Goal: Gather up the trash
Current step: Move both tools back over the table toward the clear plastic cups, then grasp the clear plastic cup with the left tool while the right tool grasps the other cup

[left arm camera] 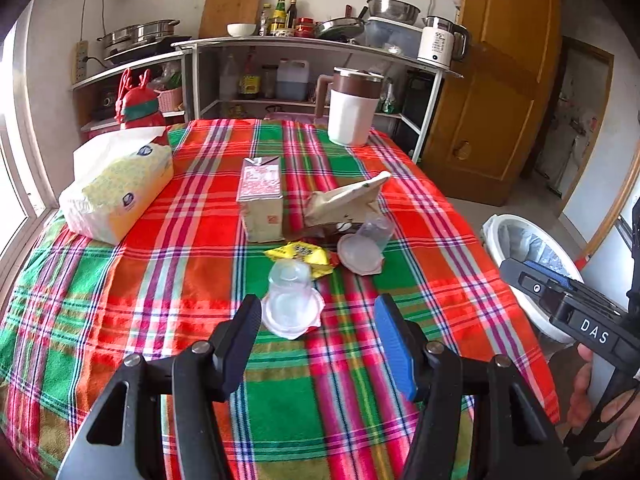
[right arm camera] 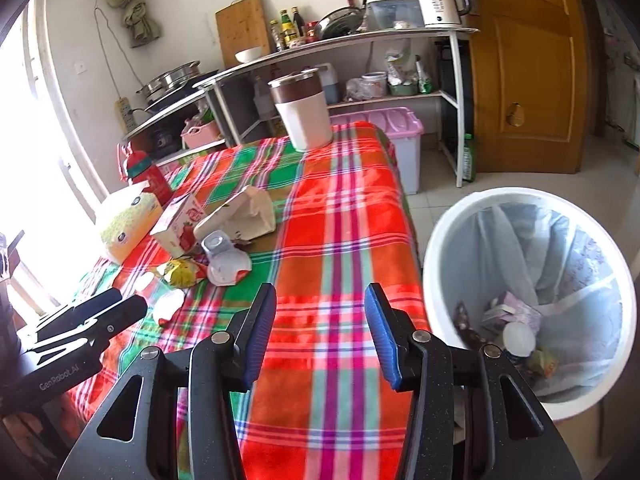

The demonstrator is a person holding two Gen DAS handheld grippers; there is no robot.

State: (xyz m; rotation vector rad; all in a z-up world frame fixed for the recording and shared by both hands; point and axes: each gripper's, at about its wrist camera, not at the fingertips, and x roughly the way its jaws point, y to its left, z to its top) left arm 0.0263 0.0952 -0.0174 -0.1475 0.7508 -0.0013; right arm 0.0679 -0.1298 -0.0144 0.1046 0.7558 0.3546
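On the plaid tablecloth (left arm camera: 420, 216) lie a clear jelly cup (left arm camera: 290, 300), a second clear cup (left arm camera: 366, 246), a yellow wrapper (left arm camera: 302, 256), a pink milk carton (left arm camera: 260, 204) and a crumpled beige bag (left arm camera: 344, 200). My left gripper (left arm camera: 318, 320) is open and empty, just before the near cup. My right gripper (right arm camera: 320, 320) is open and empty over the table's right side, beside the white trash bin (right arm camera: 436, 248), which holds several scraps. The cups (right arm camera: 224, 260) and carton (right arm camera: 178, 224) also show in the right wrist view.
A tissue pack (left arm camera: 116, 192), a red bottle (left arm camera: 138, 108) and a white-and-brown jug (left arm camera: 352, 108) stand on the table. Kitchen shelves (left arm camera: 304, 46) with pots lie behind. A pink bin (right arm camera: 400, 136) and a wooden door (right arm camera: 532, 60) are to the right.
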